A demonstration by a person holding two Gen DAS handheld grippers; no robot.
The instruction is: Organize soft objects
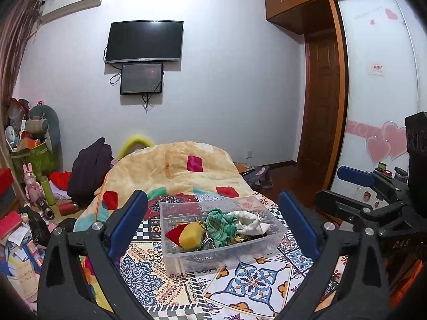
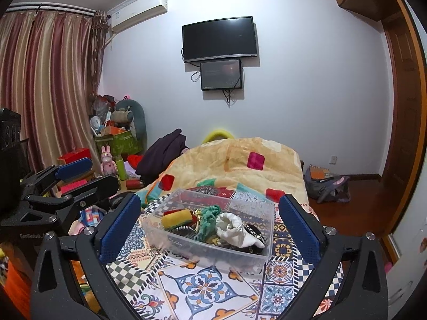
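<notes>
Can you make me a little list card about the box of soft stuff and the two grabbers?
box: clear plastic bin on the patterned bedspread
inside: yellow-and-red plush, green knitted piece, white cloth bag, dark items underneath
left hand-held gripper: open, empty
right hand-held gripper: open, empty
behind: cream quilt

A: Count ahead of the grippers?
B: One clear plastic bin [image 1: 173, 256]. Inside: one green knit piece [image 1: 221, 225], one white cloth pouch [image 1: 249, 222], one yellow-and-red soft item [image 1: 186, 236].
A: Anything else in it?
B: Dark stuff underneath, can't count it.
A: Wall beyond?
B: Two screens: one TV [image 2: 220, 38], one smaller monitor [image 2: 221, 74] below.
</notes>
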